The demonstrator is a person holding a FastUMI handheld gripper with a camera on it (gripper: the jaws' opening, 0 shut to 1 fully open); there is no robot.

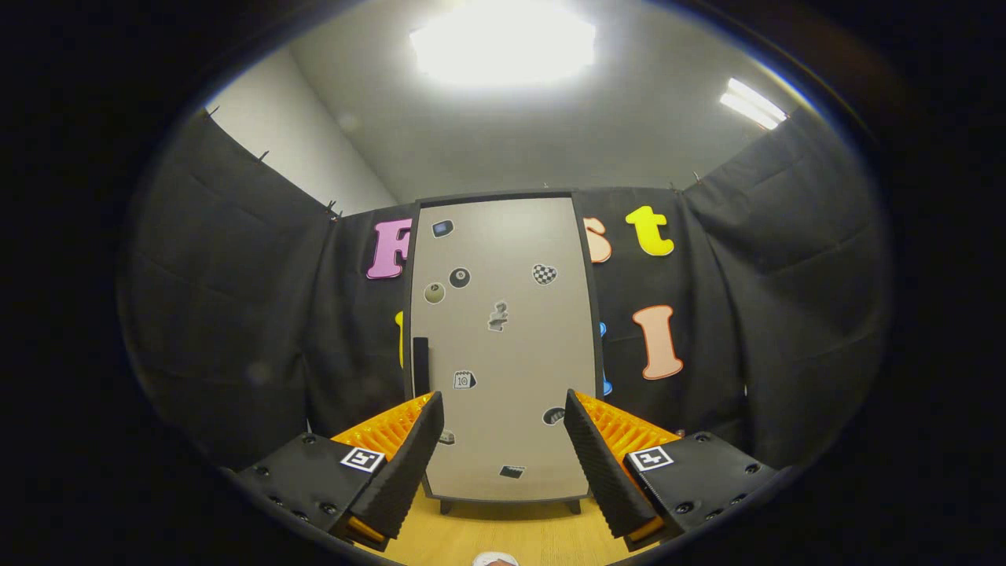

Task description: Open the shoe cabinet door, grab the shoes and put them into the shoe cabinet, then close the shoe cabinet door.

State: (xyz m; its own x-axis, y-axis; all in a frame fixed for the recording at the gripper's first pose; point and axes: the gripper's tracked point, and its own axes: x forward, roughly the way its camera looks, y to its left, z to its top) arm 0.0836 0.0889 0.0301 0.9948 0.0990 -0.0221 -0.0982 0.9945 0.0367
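A tall grey shoe cabinet stands straight ahead against the black cloth wall, its door shut and dotted with small stickers. A dark vertical handle runs along the door's left edge, just above my left fingertip. My gripper is open, the fingers spread wide with nothing between them, still some way short of the door. A small piece of a white and red object, perhaps a shoe, peeks up from the wooden floor between the fingers, close to me.
Black cloth walls close in on both sides and behind the cabinet. The wooden floor runs from me to the cabinet's short feet. Bright ceiling lights shine overhead.
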